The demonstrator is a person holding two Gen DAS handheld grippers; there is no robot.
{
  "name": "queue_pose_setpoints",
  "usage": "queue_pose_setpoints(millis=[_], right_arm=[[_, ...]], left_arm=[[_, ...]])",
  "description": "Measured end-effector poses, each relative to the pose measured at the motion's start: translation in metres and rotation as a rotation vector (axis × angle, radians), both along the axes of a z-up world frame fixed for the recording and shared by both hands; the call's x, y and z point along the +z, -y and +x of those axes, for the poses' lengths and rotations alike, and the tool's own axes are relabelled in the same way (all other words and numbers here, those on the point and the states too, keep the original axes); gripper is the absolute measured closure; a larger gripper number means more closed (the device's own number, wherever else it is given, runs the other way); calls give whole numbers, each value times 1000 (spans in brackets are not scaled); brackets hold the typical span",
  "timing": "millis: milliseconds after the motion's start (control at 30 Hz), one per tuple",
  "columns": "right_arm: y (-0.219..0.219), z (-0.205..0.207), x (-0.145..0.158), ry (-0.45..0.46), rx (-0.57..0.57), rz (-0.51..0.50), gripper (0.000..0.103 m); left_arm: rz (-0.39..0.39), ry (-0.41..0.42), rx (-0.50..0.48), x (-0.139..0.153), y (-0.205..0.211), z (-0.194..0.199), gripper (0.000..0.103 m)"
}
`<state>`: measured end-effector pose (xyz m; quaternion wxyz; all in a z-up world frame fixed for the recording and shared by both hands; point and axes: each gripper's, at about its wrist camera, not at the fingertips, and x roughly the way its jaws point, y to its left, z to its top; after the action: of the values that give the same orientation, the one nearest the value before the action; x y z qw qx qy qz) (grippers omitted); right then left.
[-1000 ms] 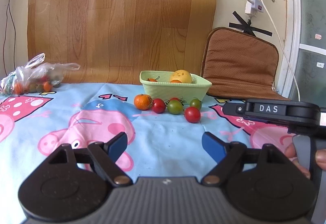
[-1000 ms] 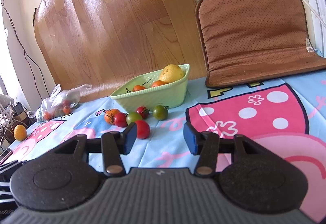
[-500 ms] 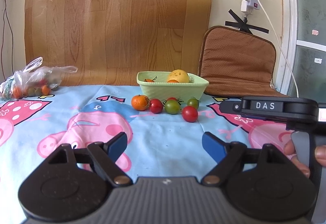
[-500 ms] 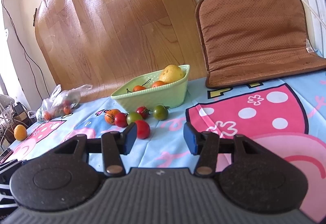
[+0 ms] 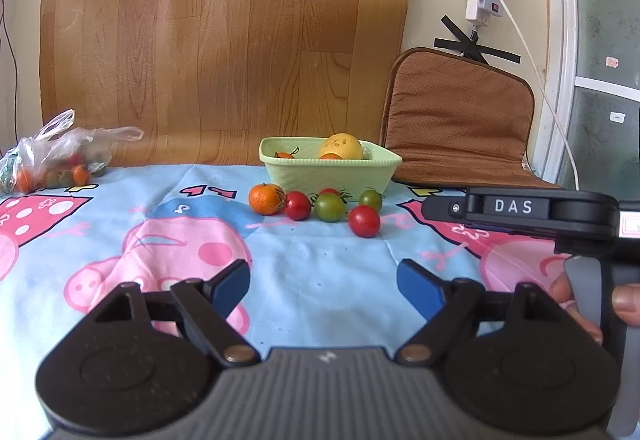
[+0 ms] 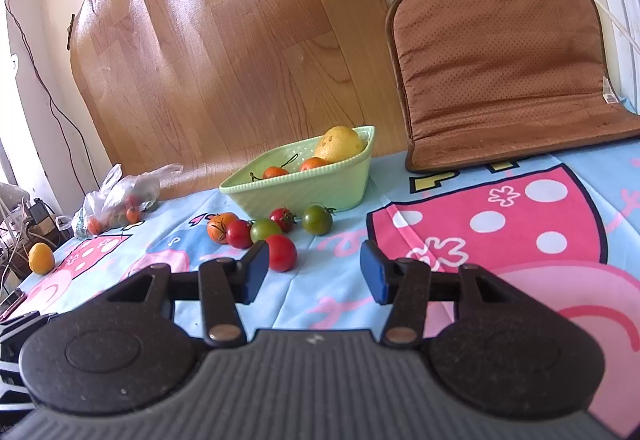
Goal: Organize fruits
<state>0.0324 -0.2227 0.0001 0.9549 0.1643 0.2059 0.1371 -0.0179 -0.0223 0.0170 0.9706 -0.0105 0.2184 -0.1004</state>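
Fruits lie in a small group at the middle of both views — an orange (image 5: 265, 199), red tomatoes (image 5: 364, 221) and green tomatoes (image 5: 329, 206) on the cartoon cloth (image 5: 320, 272), just in front of the green basket (image 5: 328, 171). The basket holds a yellow fruit (image 5: 341, 146). At the lower part of each frame, the left gripper (image 5: 323, 282) and the right gripper (image 6: 314, 272) stand spread with nothing between the pads — both well apart from the fruits. A plastic bag (image 5: 60, 155) is at far left.

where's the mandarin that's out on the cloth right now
In the left wrist view, the mandarin sits at the left end of the fruit row, touching a red tomato, before the green basket.
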Motion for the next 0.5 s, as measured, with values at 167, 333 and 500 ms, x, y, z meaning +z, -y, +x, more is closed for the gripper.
queue_pose_setpoints(millis=[167,333,500], right_arm=[[0,0,0,0,-2,0,49],[-1,0,0,-1,0,-2,49],[-1,0,-1,-3,0,-4,49]], left_arm=[[-3,1,-2,0,0,0,20],[-9,5,-7,1,-1,-1,20],[-13,11,-8,1,-2,-2,20]])
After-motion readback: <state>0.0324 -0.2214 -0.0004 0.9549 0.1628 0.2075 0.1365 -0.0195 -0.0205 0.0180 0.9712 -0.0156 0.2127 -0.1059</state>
